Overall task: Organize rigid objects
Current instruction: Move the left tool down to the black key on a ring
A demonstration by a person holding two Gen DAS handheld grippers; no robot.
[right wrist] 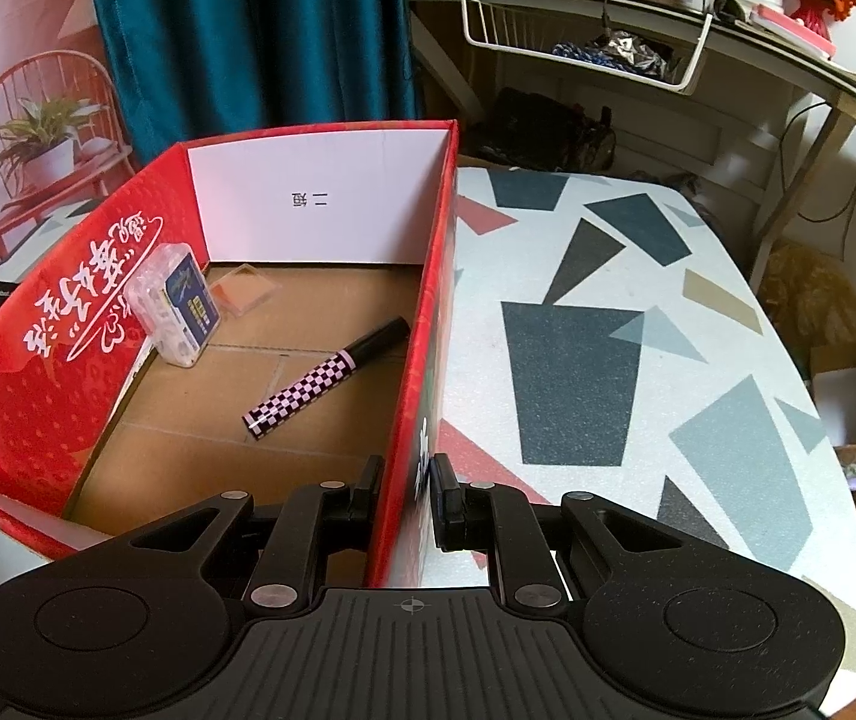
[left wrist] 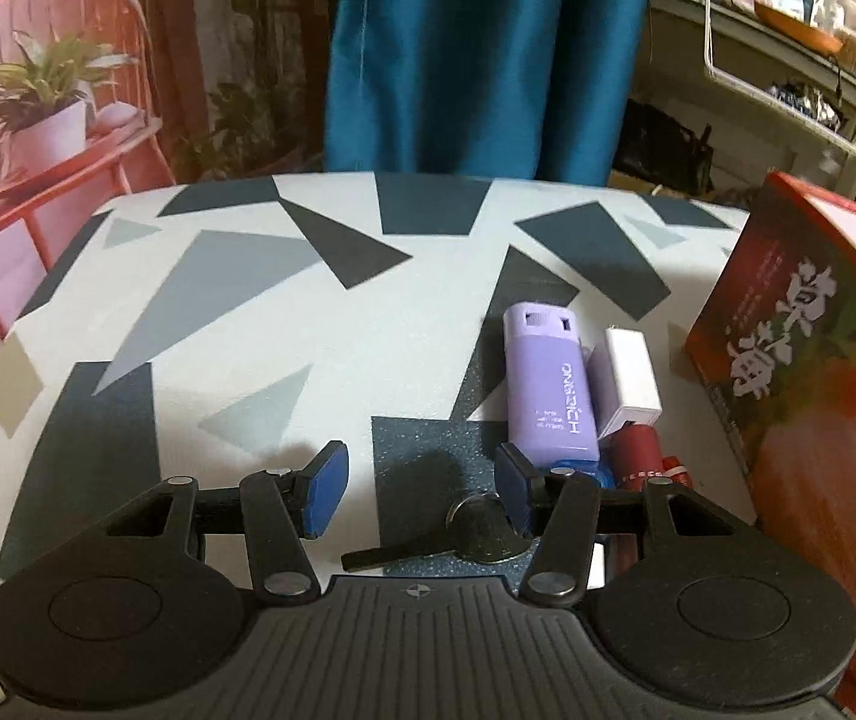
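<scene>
Key under the left tool, box wall pinched by the right.

Left tool (left wrist: 422,483) hangs with its pads half apart and nothing gripped; a dark key (left wrist: 449,543) lies flat on the bench (left wrist: 236,312) just below the gap, nearer the right-hand pad – likely the next pick. At about 2 o'clock from the key a small cluster sits together: a purple case (left wrist: 548,387), a white block (left wrist: 632,381) touching it, and a dark red cylinder (left wrist: 638,453) below that. Right tool (right wrist: 407,495) is clamped on the near end of the red box (right wrist: 56,372) wall – probably to steady it while things go in. Inside already, from 10 to 12 o'clock: a clear plastic case (right wrist: 173,306), an orange tile (right wrist: 245,294) and a checkered pen (right wrist: 326,378).
</scene>
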